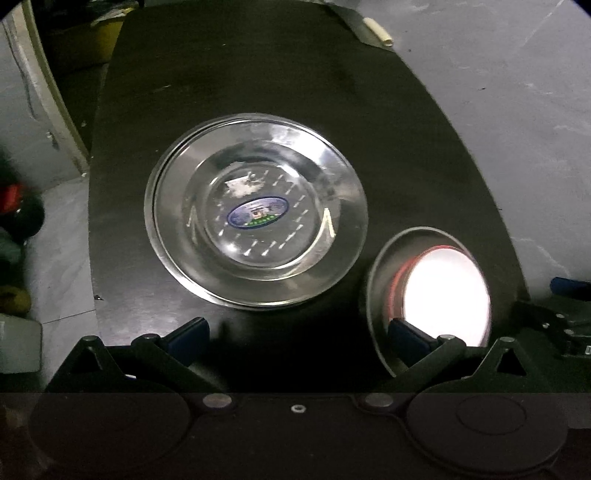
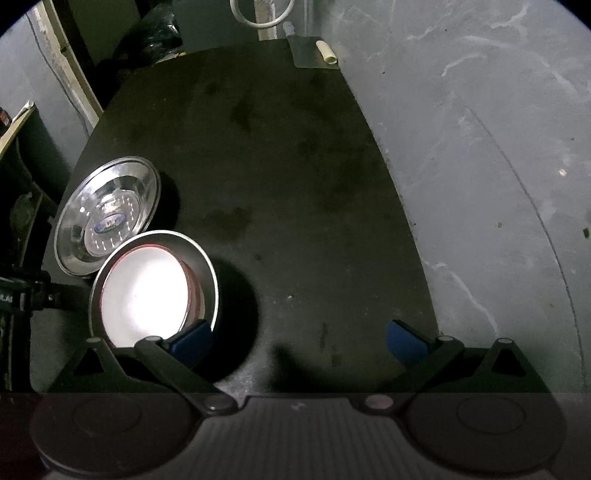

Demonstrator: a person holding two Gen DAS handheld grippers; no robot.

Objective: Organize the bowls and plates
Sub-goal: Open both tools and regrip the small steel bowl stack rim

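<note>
On the dark surface (image 1: 229,122) near its left edge lie the stacked steel plates (image 1: 256,230), with the metal bowl (image 2: 153,286) holding a white, red-rimmed bowl just beside them. Both the left tongs (image 1: 299,338) and right tongs (image 2: 299,341) are released, holding nothing. Best pinch a bowl's rim squarely and lift it level.

you're in a dim, bare utility room of a home — grey marbled floor (image 2: 480,147), a dark table (image 2: 258,166), a yellow bin (image 1: 105,35) and clutter against the walls.
</note>
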